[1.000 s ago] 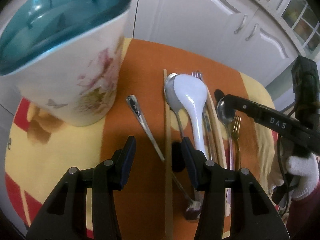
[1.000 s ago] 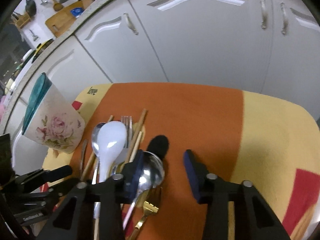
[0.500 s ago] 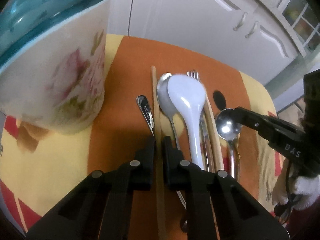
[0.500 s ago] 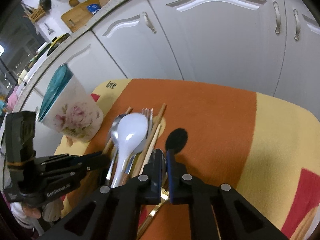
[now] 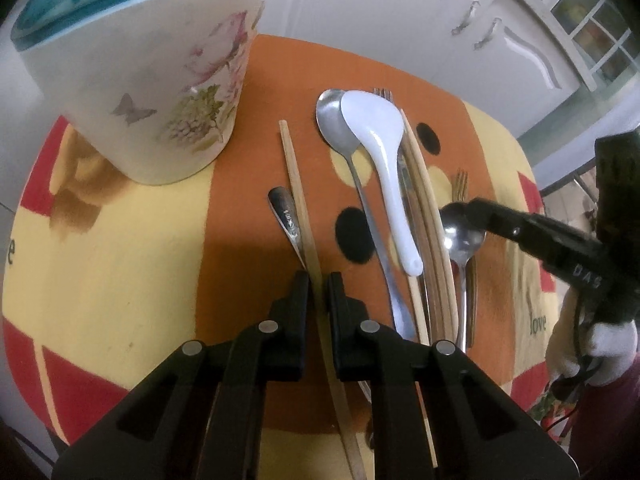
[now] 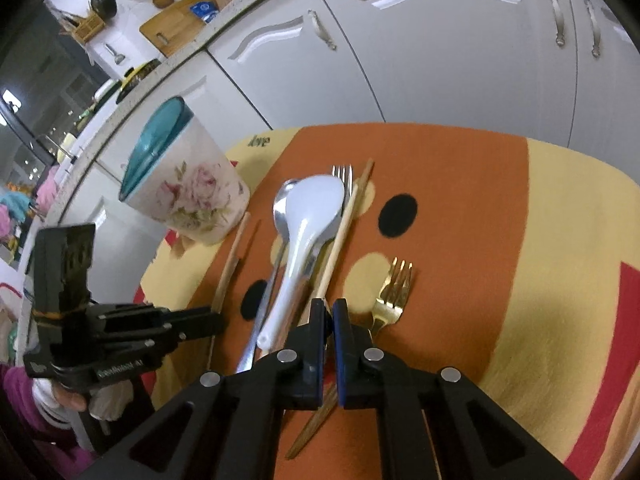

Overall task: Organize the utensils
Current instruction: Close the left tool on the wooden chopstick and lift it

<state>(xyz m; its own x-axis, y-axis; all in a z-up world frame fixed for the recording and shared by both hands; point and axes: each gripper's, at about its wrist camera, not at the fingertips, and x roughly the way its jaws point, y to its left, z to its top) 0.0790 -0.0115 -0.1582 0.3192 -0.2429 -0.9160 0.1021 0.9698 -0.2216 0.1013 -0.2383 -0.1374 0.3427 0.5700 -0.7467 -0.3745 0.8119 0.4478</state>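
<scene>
Small spoon (image 5: 460, 236) bowl partly hidden

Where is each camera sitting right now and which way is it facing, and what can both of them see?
Left wrist: on the left gripper, looking steeply down at a chopstick between its fingers; right gripper and gloved hand at right.
Right wrist: on the right gripper, angled down across the utensils toward cabinets; left gripper at left.
Shared: floral cup, white spoon, mat.

White cabinet doors (image 6: 440, 48) behind, orange-and-yellow cloth (image 6: 560, 240) below — wooden cutting board (image 6: 176, 28) on counter
</scene>
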